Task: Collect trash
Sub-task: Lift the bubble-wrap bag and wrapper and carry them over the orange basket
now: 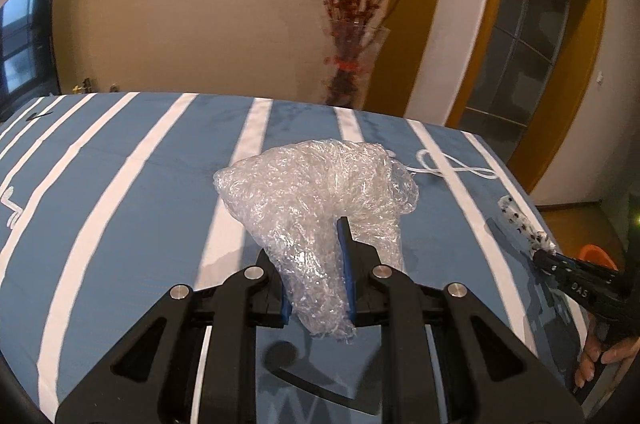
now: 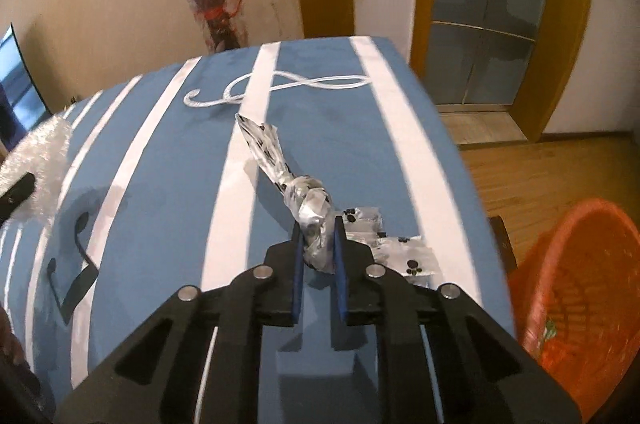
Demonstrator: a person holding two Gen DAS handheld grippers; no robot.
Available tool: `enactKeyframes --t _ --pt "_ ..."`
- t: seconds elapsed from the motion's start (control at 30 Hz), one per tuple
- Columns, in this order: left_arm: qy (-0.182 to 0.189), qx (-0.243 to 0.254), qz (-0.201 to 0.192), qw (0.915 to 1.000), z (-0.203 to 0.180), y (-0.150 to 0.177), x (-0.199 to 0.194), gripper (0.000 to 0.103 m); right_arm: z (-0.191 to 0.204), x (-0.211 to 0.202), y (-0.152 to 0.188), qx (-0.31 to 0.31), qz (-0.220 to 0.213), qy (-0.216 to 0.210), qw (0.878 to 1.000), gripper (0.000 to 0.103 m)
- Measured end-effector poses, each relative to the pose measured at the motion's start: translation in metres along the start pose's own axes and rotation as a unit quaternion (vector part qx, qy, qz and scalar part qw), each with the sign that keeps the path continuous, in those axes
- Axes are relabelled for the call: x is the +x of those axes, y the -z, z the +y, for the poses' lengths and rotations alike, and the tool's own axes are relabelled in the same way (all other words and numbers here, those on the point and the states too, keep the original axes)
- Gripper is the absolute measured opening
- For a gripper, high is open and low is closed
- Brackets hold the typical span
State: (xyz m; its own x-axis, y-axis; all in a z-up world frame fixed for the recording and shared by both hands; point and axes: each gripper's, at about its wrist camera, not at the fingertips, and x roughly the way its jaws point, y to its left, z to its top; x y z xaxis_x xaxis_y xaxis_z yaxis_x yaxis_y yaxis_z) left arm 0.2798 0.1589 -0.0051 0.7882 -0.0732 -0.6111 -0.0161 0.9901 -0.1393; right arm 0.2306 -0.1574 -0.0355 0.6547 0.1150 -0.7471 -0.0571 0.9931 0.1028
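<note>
i hold my left gripper [image 1: 316, 272] tipped down over the blue-and-white striped tablecloth [image 1: 120, 191], its blue pads clamped on the near tail of a crumpled wad of clear bubble wrap [image 1: 316, 191]. the wad fans out wide away from me and narrows toward my fingers, so its long axis runs roughly along the line i point. my left pad is mostly buried behind the plastic; only its lower end shows.

my right gripper [image 2: 318, 256] also slants downward, near the table's right edge, fingers pressed together on the knotted middle of a twisted clear wrapper with black paw prints [image 2: 280, 175]. the wrapper lies on the cloth, its long twisted tail pointing away from me and a little left, toward a white swirl printed on the cloth [image 2: 280, 83]; its flatter printed end spreads to the right, just beside my right finger, partly tucked behind it.

an orange basket [image 2: 580, 288] stands on the wooden floor below the table edge, cut off by the frame. the vase of red branches [image 1: 352, 63] behind the table is blurred.
</note>
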Motion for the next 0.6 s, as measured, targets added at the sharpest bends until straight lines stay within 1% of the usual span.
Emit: enactKeyframes --t 0.27,0.47,0.6 --pt "0.04 0.022 -0.002 0.9989 -0.046 0.01 -0.013 0.018 -0.033 -0.061 0.019 0.041 -0.045 -0.009 0.998 0.014" --pt "0.078 0.04 -0.003 0.9962 -0.088 0.02 -0.025 0.018 -0.058 -0.111 0.035 0.062 -0.089 0.008 0.994 0.014" --pt "0.106 0.051 -0.002 0.9931 -0.119 0.027 -0.033 0.018 -0.083 -0.142 0.047 0.088 -0.112 0.019 0.99 0.014"
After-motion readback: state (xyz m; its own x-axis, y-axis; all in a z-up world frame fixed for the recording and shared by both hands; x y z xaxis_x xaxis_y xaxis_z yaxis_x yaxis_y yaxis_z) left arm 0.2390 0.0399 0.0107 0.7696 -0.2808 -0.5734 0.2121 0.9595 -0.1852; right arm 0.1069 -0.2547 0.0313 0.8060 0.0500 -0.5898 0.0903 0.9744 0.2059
